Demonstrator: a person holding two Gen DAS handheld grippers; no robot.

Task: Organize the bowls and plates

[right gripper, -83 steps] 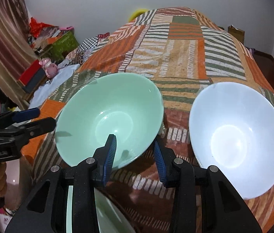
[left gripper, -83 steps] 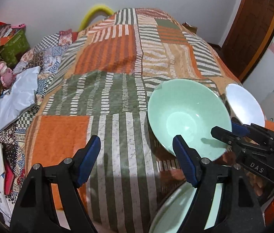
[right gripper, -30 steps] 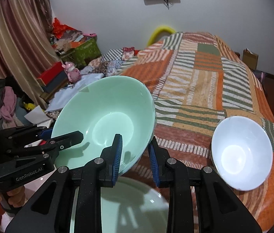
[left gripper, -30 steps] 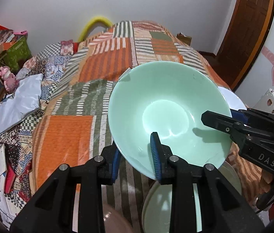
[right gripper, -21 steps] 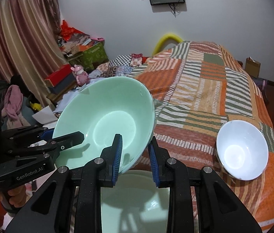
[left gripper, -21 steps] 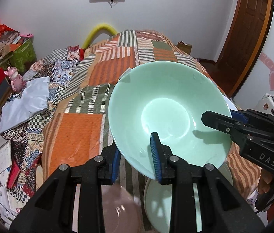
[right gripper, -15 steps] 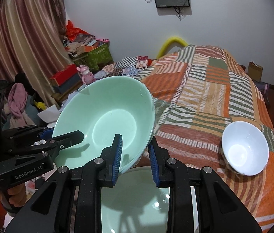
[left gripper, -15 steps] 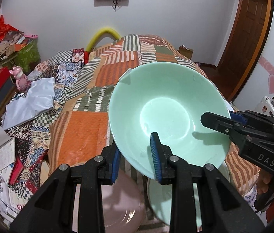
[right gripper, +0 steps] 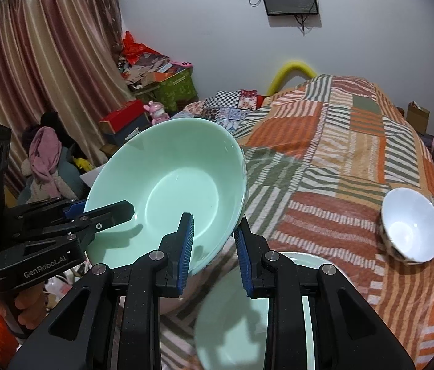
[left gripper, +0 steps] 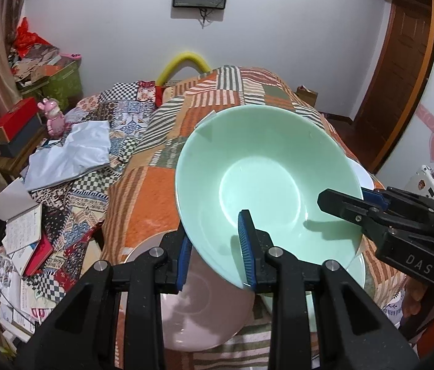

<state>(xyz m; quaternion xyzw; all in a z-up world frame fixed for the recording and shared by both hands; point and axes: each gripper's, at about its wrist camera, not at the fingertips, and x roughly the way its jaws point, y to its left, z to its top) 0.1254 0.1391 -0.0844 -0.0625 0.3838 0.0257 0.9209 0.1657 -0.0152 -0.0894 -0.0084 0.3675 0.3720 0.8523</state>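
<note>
Bed (left gripper: pixel 161 185) with patchwork cover, carrying the crockery near its foot edge. Green bowl (left gripper: pixel 266 185), the largest piece, is held in the air above that edge, clear of the cover, mouth tilted toward both cameras and base pointing away toward the head of the bed; being round, it has no long axis. It looks rigid, glazed and probably slippery, breakable if dropped, and moderately heavy, so the thin rim is the sensible grip, taken at two separated points. Left gripper (left gripper: pixel 215 246) is clamped across the near rim, one finger inside and one outside; right gripper (right gripper: pixel 212 243) is likewise clamped on the rim at another point. Pink bowl (left gripper: pixel 198 308) and a pale green plate (right gripper: pixel 253 314) rest below at the foot edge. White bowl (right gripper: pixel 411 225), the smallest, sits upright near the bed's right edge, well apart.
</note>
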